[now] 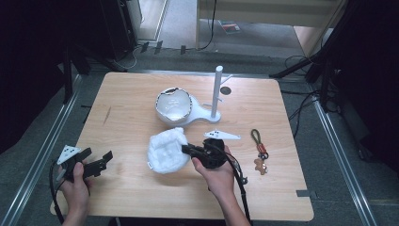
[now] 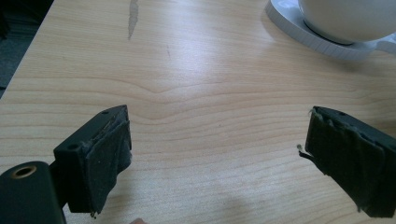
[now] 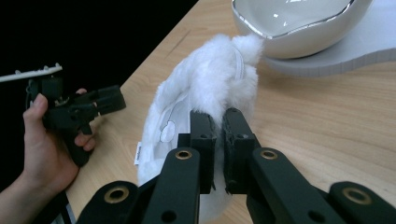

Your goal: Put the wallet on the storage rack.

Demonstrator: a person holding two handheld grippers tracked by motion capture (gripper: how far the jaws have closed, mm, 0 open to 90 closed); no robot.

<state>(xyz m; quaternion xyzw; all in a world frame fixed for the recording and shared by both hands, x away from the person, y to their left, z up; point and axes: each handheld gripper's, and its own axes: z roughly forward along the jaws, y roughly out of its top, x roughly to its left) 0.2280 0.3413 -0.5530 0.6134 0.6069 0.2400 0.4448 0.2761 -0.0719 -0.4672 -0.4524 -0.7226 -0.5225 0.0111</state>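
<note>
right tongs (image 3: 218,122) pinching fluffy pouch (image 3: 205,88), contents hidden

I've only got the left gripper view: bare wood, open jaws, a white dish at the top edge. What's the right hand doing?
Observer: The right tongs are shut on a fluffy white fabric pouch, pinching its edge.
Operator: Pouch lifted or on the table?
Observer: In the high view it rests on the wooden table, just in front of the glossy white bowl.
Operator: Is that bowl my white dish?
Observer: Likely. It sits on a flat white base with an upright white post.
Operator: Anything else out there?
Observer: A keychain with a green cord and a gingerbread-man charm lies to the right of the right hand.
</note>
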